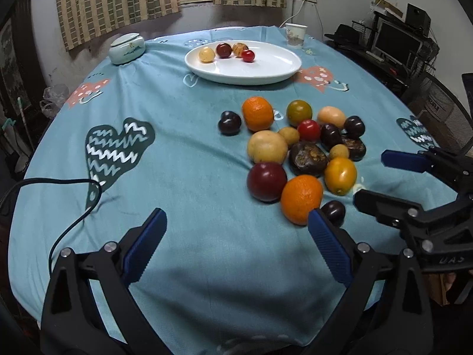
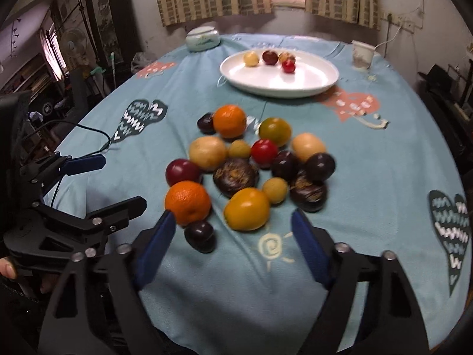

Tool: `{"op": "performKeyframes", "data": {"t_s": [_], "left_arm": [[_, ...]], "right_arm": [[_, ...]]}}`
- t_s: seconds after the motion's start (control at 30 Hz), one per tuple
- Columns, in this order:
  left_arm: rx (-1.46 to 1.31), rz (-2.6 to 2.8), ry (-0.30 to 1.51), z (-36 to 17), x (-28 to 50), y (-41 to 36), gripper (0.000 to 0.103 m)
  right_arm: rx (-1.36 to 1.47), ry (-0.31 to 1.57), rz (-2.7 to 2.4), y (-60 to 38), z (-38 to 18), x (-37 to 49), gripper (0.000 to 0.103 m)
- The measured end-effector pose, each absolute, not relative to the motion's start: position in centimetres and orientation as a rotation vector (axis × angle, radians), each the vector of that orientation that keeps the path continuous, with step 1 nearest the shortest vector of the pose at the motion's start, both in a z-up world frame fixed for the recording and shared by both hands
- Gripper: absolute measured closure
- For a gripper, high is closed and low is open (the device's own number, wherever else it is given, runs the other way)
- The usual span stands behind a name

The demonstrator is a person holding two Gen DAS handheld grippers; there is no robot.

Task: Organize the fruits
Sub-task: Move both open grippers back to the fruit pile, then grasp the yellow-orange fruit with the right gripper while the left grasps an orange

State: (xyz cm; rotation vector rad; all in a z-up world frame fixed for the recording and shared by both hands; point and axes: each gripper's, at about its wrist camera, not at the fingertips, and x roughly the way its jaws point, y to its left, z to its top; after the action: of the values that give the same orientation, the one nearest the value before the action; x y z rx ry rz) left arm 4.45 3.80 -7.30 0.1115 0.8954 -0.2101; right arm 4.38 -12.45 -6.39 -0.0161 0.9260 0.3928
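Note:
A pile of several fruits (image 1: 298, 148) lies on the blue tablecloth: oranges (image 2: 187, 202), dark plums, yellow and red ones. It also shows in the right wrist view (image 2: 251, 165). A white plate (image 1: 266, 68) at the far side holds several small fruits (image 1: 224, 50); it shows in the right wrist view too (image 2: 310, 82). My left gripper (image 1: 236, 217) is open and empty, near the table's front edge, left of the pile. My right gripper (image 2: 233, 222) is open and empty, just in front of a dark plum (image 2: 199, 235) and a yellow fruit (image 2: 246, 208).
A lidded ceramic jar (image 1: 127, 48) stands at the far left and a paper cup (image 1: 295, 35) at the far right. A black cable (image 1: 74, 195) lies on the cloth at the left. Chair and shelves stand at the right.

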Motion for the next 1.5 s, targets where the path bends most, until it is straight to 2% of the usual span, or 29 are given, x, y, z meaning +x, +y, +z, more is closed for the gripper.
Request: {"op": "performKeyframes", "data": {"t_s": [0.2, 0.4, 0.43, 0.47, 0.73, 0.77, 0.83, 0.9, 0.93, 0.97, 1.27, 1.33, 1.37, 1.5], "left_arm": [[0.062, -0.208, 0.909, -7.5, 3.8, 5.1, 0.005], [0.053, -0.243, 0.931, -7.8, 3.4, 4.2, 0.005], [0.061, -0.247, 0.933, -7.9, 3.4, 3.9, 0.005], [0.069, -0.252, 0.936, -7.9, 3.3, 3.5, 0.005], [0.066, -0.318, 0.967, -8.8, 3.7, 0.8, 0.006], [0.064, -0.323, 0.971, -9.0, 3.8, 0.6, 0.008], [0.058, -0.322, 0.976, -9.4, 4.1, 0.2, 0.02], [0.062, -0.319, 0.996, -10.0, 4.6, -0.2, 0.042], [0.067, -0.316, 1.008, -10.3, 4.8, -0.3, 0.05], [0.071, -0.32, 1.029, -10.8, 5.0, -0.5, 0.063], [0.105, -0.339, 1.005, -11.2, 6.5, -2.4, 0.058], [0.099, -0.345, 1.005, -11.2, 6.9, -2.5, 0.059], [0.09, -0.347, 0.995, -10.9, 7.0, -2.5, 0.063], [0.073, -0.379, 0.983, -10.4, 6.7, -2.4, 0.064]], "right_arm": [[0.079, 0.998, 0.395, -12.9, -8.8, 6.1, 0.049], [0.117, 1.003, 0.391, -13.4, -9.9, 7.4, 0.051], [0.12, 1.003, 0.396, -13.5, -10.0, 7.5, 0.061], [0.126, 1.002, 0.399, -13.6, -10.1, 7.5, 0.064], [0.115, 0.951, 0.346, -17.1, -8.2, 4.5, 0.064], [0.118, 0.951, 0.333, -17.8, -8.3, 4.1, 0.064], [0.134, 0.954, 0.321, -18.7, -8.5, 3.8, 0.064], [0.154, 0.954, 0.313, -19.5, -8.7, 3.4, 0.064], [0.162, 0.953, 0.313, -19.8, -8.7, 3.2, 0.064], [0.166, 0.952, 0.313, -20.0, -8.7, 3.1, 0.064], [0.17, 0.952, 0.322, -20.3, -8.7, 2.7, 0.064], [0.174, 0.953, 0.319, -20.4, -8.7, 2.7, 0.064], [0.173, 0.954, 0.318, -20.4, -8.7, 2.8, 0.064], [0.168, 0.94, 0.322, -20.0, -8.2, 2.8, 0.064]]}}
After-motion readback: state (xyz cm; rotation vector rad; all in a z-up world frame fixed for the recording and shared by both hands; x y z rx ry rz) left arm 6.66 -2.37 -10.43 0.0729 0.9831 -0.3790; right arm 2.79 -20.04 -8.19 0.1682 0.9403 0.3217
